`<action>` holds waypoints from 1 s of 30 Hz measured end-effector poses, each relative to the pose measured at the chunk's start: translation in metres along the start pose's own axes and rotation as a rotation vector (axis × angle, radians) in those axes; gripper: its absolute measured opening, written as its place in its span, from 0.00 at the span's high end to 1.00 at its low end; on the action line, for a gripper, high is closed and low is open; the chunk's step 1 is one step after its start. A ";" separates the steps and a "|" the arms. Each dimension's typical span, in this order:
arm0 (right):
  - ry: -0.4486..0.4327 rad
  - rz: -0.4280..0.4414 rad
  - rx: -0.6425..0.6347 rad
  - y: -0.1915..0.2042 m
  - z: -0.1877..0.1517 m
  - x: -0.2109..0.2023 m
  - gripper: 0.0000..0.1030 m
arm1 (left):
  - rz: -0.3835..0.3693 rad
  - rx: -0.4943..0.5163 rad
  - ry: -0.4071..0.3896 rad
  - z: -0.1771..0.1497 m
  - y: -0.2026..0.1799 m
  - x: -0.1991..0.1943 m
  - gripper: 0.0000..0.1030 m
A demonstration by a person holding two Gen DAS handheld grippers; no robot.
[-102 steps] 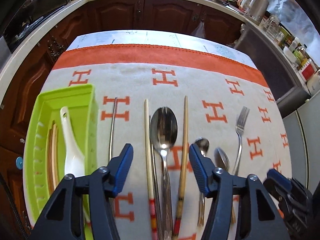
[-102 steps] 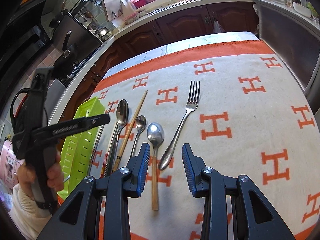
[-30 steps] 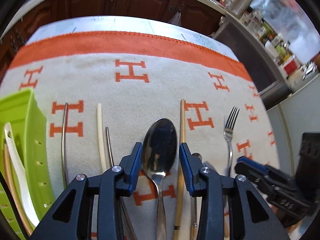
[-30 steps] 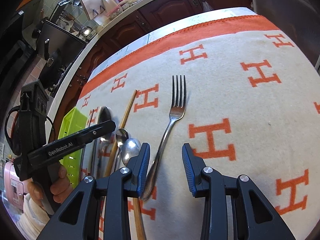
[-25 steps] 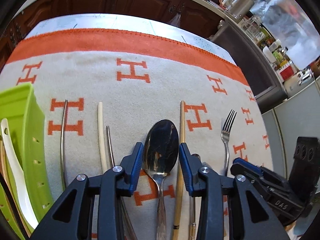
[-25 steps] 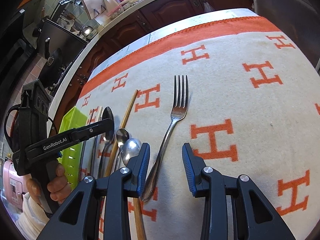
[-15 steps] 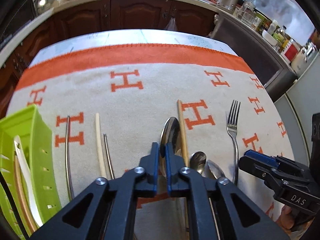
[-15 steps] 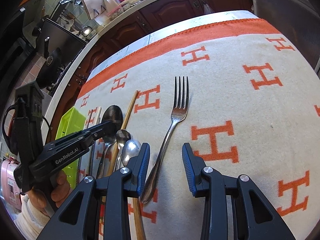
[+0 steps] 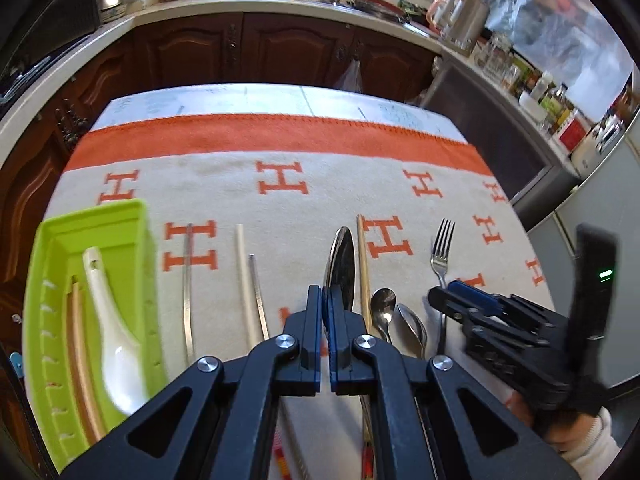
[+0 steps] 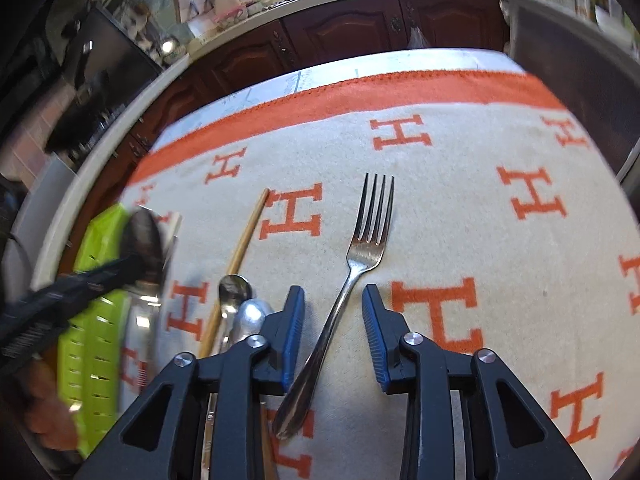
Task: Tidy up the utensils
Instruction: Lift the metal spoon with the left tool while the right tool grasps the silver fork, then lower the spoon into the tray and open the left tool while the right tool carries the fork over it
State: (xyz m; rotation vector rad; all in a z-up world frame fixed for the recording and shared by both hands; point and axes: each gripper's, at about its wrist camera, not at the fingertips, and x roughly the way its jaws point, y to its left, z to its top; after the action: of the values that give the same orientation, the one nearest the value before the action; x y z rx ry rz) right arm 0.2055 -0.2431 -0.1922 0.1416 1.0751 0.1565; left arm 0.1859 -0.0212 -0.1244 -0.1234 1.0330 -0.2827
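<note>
The left claw is clamped on the big spoon — steel, turned on edge, bowl toward the counter's far edge, its handle hidden behind the claw. It is held above the cloth beside a wooden chopstick. The right claw stands apart astride the fork — tines pointing the same way.

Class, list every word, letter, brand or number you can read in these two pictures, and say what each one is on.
"H": repeated in orange across the cream blanket covering the table.
Jars and bottles on the right counter: labels too small to read.
Left claw body print: blurred, unreadable.
</note>
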 end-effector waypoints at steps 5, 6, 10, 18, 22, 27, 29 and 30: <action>-0.007 -0.143 -0.079 0.017 -0.004 0.002 0.89 | -0.006 -0.028 -0.055 -0.003 0.014 -0.044 1.00; -0.005 -0.141 -0.069 0.015 -0.004 0.002 0.91 | -0.004 -0.030 -0.066 -0.003 0.016 -0.051 1.00; -0.002 -0.098 0.000 0.005 -0.005 -0.003 0.96 | 0.014 -0.034 -0.133 -0.006 0.026 -0.089 1.00; -0.060 -0.041 0.054 0.006 -0.024 -0.034 0.96 | 0.018 -0.049 -0.240 -0.022 0.043 -0.153 1.00; -0.103 -0.012 0.028 0.021 -0.030 -0.065 0.96 | 0.022 -0.055 -0.282 -0.033 0.052 -0.185 1.00; -0.154 0.063 -0.039 0.058 -0.037 -0.108 0.96 | 0.069 -0.072 -0.312 -0.049 0.071 -0.218 1.00; -0.163 0.101 -0.069 0.077 -0.039 -0.120 0.96 | 0.093 -0.090 -0.315 -0.058 0.084 -0.230 1.00; -0.165 0.123 -0.083 0.088 -0.041 -0.125 0.96 | 0.100 -0.099 -0.314 -0.061 0.089 -0.233 0.99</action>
State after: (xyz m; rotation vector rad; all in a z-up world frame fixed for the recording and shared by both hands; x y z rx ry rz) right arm 0.1059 -0.1797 -0.0862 0.1431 0.8942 0.2946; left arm 0.0367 0.1333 0.0171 -0.1983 0.7384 -0.1157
